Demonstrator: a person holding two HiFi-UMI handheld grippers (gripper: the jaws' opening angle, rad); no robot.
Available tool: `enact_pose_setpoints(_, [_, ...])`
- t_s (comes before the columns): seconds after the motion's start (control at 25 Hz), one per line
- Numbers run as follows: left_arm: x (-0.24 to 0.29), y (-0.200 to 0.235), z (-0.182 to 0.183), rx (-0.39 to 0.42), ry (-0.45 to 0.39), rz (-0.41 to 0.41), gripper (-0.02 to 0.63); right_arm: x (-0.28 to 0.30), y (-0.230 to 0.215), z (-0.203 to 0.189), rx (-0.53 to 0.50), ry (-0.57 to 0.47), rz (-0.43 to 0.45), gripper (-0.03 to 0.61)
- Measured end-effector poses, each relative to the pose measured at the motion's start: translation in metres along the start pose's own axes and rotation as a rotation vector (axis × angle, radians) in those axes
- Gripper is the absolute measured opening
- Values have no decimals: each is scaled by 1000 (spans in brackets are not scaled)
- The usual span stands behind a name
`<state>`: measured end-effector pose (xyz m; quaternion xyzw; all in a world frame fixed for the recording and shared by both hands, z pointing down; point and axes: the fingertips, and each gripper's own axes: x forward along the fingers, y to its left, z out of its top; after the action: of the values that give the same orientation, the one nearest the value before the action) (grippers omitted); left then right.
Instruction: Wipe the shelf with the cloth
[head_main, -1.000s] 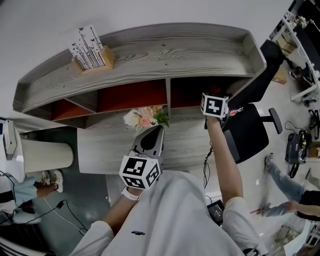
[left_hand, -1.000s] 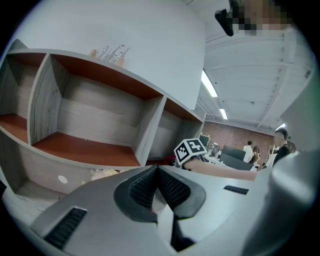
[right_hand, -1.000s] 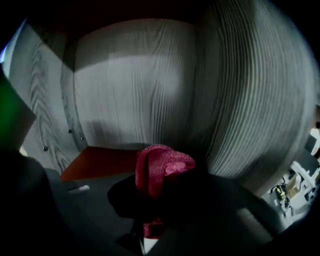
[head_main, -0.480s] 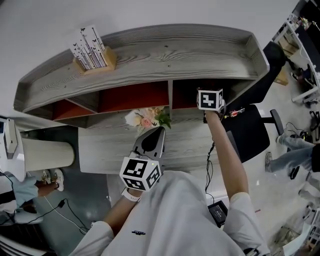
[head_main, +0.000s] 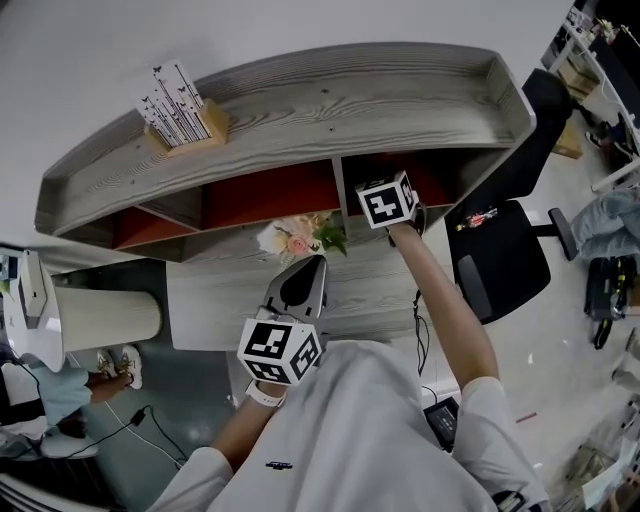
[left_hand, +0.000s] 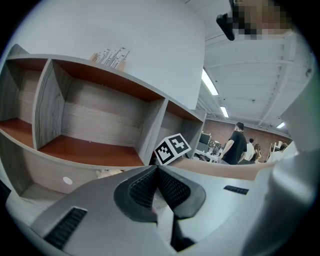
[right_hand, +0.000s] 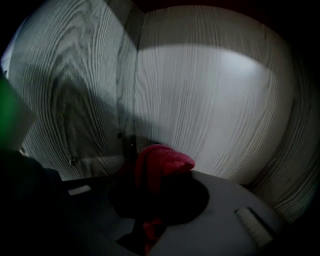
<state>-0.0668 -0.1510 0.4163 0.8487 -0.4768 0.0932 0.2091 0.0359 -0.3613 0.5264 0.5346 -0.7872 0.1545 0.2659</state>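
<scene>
The grey wood shelf (head_main: 330, 100) has red-floored compartments under its top board. My right gripper (head_main: 398, 212) reaches into the right compartment, with only its marker cube showing in the head view. In the right gripper view it is shut on the red cloth (right_hand: 162, 161), which bulges out between the jaws, close to the grey back wall beside the divider (right_hand: 131, 95). My left gripper (head_main: 316, 262) hovers over the desk below the shelf, shut and holding nothing; its pads (left_hand: 170, 187) are pressed together.
A bunch of artificial flowers (head_main: 295, 237) lies on the desk (head_main: 370, 290) beside the left gripper. A wooden card holder (head_main: 180, 100) stands on the shelf top at the left. A black office chair (head_main: 495, 250) is to the right, a white bin (head_main: 100, 315) to the left.
My right gripper has moved left along the right compartment, from its right end towards the divider, with the cloth in it. The left gripper has stayed put.
</scene>
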Motion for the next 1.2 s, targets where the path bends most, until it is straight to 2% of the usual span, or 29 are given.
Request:
enact_pose_setpoints(0.16, [-2,0,-2,9,12,4,6,1,3,0,102,34,53,63])
enact_pose_setpoints(0.24, [-2,-2,-1,9,9,3,6,0,4,-1,109,43,90,63])
enact_pose_setpoints(0.32, [-2,-4,-1,13,9,-1,6,-1,16,2,130,37,179,63])
enact_pose_setpoints(0.44, [-1,-8,-1,22,14,-6,6,-3,42,13,287,9,355,48])
enact_pose_setpoints(0.72, [-8,-6,6,30,-8,10,6,-4,39,29,548,-44,495,48])
enact_pose_setpoints(0.8, [-9,-7,5,33,-6,9,6,-12,39,38,586,-92,517,46])
enact_pose_setpoints(0.92, [-8,-11,5,38,-6,1,6,-29,36,60,588,-198,514,46])
enact_pose_setpoints(1.2, [-5,-23,8,48,-11,-25,6,-98,32,131,564,-538,534,46])
